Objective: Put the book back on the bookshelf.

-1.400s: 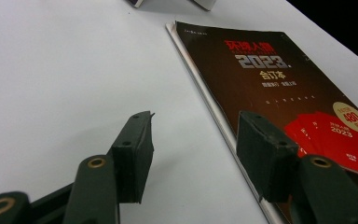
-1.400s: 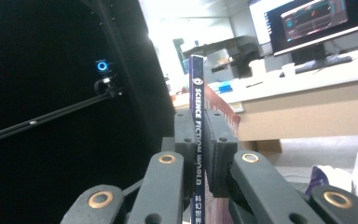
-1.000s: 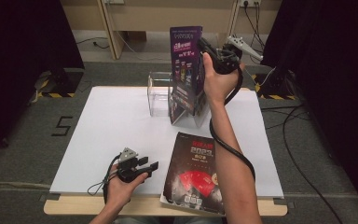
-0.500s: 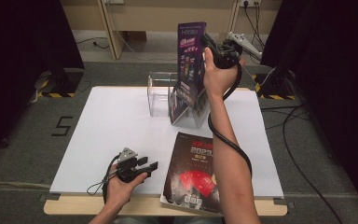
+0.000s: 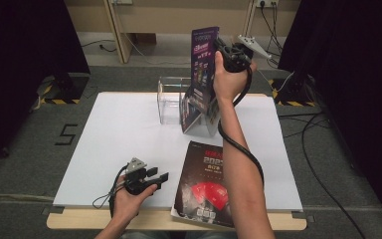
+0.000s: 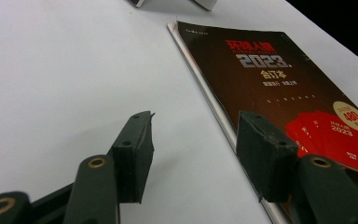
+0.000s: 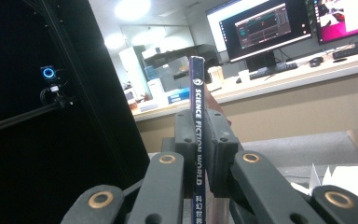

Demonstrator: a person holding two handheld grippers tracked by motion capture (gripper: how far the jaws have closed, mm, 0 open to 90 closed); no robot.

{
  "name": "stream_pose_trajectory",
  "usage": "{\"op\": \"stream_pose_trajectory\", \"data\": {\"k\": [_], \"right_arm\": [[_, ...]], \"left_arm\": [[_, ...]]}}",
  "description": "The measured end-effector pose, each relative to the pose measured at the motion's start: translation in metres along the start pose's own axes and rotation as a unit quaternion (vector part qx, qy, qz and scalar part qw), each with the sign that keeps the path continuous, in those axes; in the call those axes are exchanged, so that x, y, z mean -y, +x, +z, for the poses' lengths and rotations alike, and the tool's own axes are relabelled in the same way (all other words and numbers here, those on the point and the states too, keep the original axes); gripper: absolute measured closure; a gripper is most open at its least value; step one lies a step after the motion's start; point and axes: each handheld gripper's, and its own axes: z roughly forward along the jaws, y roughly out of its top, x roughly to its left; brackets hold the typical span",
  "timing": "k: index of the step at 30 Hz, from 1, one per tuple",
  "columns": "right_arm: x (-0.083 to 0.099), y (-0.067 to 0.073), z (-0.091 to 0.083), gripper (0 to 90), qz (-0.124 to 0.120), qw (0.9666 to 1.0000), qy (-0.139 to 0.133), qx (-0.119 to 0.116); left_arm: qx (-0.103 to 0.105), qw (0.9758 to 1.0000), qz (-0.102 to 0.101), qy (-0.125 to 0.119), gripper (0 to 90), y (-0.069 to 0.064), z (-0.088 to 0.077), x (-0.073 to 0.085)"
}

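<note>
- Currently a thin purple magazine with a dark blue spine (image 5: 202, 69) is held upright in the air at the far side of the white table (image 5: 119, 134), above a clear acrylic magazine rack (image 5: 171, 99).
- It is clamped by the right gripper (image 5: 222, 50); in the right gripper view the black jaws are seen pressed flat against both sides of the spine (image 7: 198, 140), with no gap left.
- At the rack's right end, a slanted slot already holds other glossy magazines (image 5: 199, 112), and the lower edge of the held one hangs just over them.
- The left gripper (image 5: 160, 177) rests at the near left of the table in the person's hand; its jaws are parted fairly wide, with nothing between them.
- A dark red-and-black magazine marked 2023 (image 5: 209, 184) lies flat at the near edge, just right of the left gripper and not touched by it.
- The step in hand is judged to be the placing of the held magazine into the rack.
- For the next move, the magazine's lower edge would have to be lined up with a free slot and kept parallel to the rack's walls, then lowered until it is borne by the rack.
- Only then should the grip be released, so that the thin magazine is not left to flop or to knock the ones already stored.
</note>
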Motion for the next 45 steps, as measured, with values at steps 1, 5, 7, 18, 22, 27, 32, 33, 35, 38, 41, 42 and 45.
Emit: {"op": "stream_pose_trajectory", "data": {"k": [1,5,7,18,22,27,32,33,35,38,41,42,45], "right_arm": [[-0.001,0.0,0.001,85.1,-0.001,1.0,-0.002,0.001],[-0.004,0.002,0.005,85.1,-0.009,0.9999,-0.009,0.008],[-0.002,0.002,0.006,85.0,-0.011,0.9998,-0.011,0.01],[0.025,-0.003,0.016,84.9,-0.013,0.9994,0.011,0.031],[0.036,0.001,0.02,84.9,-0.022,0.999,0.023,0.032],[0.051,0.006,0.022,84.8,-0.045,0.9977,0.04,0.031],[0.06,0.011,0.02,84.7,-0.06,0.9967,0.046,0.029],[0.06,0.012,0.02,84.7,-0.063,0.9965,0.048,0.027],[0.06,0.012,0.017,84.6,-0.065,0.9963,0.049,0.028],[0.06,0.009,0.011,83.9,-0.062,0.9964,0.05,0.028],[0.06,0.005,0.003,82.6,-0.057,0.9962,0.061,0.024],[0.06,0.004,-0.001,81.8,-0.06,0.9958,0.064,0.026],[0.061,-0.001,-0.011,79.8,-0.047,0.9959,0.074,0.023]], "left_arm": [[0.0,1.0,0.0,0.0,45.2,0.0,0.0,0.0],[0.0,1.0,-0.001,-0.001,45.2,0.0,0.0,0.0],[0.0,1.0,-0.001,-0.001,45.2,0.0,0.0,0.0],[0.001,1.0,0.0,0.004,45.2,0.001,0.001,0.002],[0.001,1.0,0.001,0.004,45.2,0.0,0.001,0.003],[0.001,1.0,0.002,0.006,45.2,0.0,0.002,0.004],[0.0,1.0,0.002,0.007,45.2,0.001,0.002,0.004],[0.0,1.0,0.001,0.007,45.2,0.001,0.002,0.004],[0.0,1.0,0.001,0.007,45.2,0.0,0.002,0.004],[0.0,1.0,0.001,0.006,45.2,0.0,0.001,0.004],[0.0,1.0,0.001,0.006,45.2,0.0,0.001,0.004],[0.001,1.0,0.001,0.007,45.2,0.0,0.001,0.004],[0.0,1.0,0.002,0.006,45.2,0.0,0.002,0.004]]}}
